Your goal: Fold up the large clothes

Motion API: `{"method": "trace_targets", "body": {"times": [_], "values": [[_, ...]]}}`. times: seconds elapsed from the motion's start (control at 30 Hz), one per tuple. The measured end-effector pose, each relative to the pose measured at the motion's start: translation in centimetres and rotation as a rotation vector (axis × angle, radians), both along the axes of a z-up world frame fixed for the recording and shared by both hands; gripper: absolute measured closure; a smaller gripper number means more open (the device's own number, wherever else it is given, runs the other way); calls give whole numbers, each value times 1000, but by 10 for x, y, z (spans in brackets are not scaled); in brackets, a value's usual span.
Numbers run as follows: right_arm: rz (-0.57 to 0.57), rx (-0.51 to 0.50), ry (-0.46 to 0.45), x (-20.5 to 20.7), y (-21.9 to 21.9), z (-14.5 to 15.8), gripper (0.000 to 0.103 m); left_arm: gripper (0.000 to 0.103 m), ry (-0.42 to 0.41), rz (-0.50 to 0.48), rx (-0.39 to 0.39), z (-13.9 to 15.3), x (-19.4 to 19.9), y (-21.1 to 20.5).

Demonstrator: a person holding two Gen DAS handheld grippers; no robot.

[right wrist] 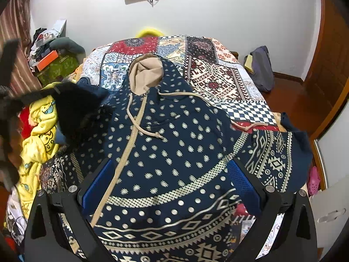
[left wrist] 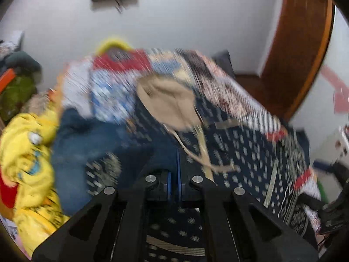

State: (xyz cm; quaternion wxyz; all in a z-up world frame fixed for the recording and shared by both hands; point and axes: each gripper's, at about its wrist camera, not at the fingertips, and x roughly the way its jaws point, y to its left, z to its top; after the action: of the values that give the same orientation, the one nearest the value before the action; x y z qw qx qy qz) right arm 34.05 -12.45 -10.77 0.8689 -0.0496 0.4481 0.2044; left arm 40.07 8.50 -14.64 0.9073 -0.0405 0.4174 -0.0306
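Currently: left gripper fully closed, whether on cloth cannot be told; right gripper wide apart, empty, above the hoodie. Hoodie: navy, patterned, spread flat on the patchwork bedspread. Yellow garment beside it.

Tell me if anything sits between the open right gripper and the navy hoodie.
Nothing visible does. The right gripper hangs with jaws wide directly over the navy hoodie, spread on the patchwork bedspread.
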Motion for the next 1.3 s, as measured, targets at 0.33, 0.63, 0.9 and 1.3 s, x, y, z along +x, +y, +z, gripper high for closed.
{"method": "trace_targets", "body": {"times": [0.33,0.63,0.9,1.3], "values": [[-19,-7,52,0,-22,-16,1,98,236,-130,6,-86,1,-59],[40,-31,14,-6,9,0,1,51,206,-138,-41,-62,-45,-27],[187,-77,-15,-6,85,3,1,37,88,4,49,-29,-88,70],[429,-231,46,-2,215,-62,11,37,212,105,11,-101,-114,152]]}}
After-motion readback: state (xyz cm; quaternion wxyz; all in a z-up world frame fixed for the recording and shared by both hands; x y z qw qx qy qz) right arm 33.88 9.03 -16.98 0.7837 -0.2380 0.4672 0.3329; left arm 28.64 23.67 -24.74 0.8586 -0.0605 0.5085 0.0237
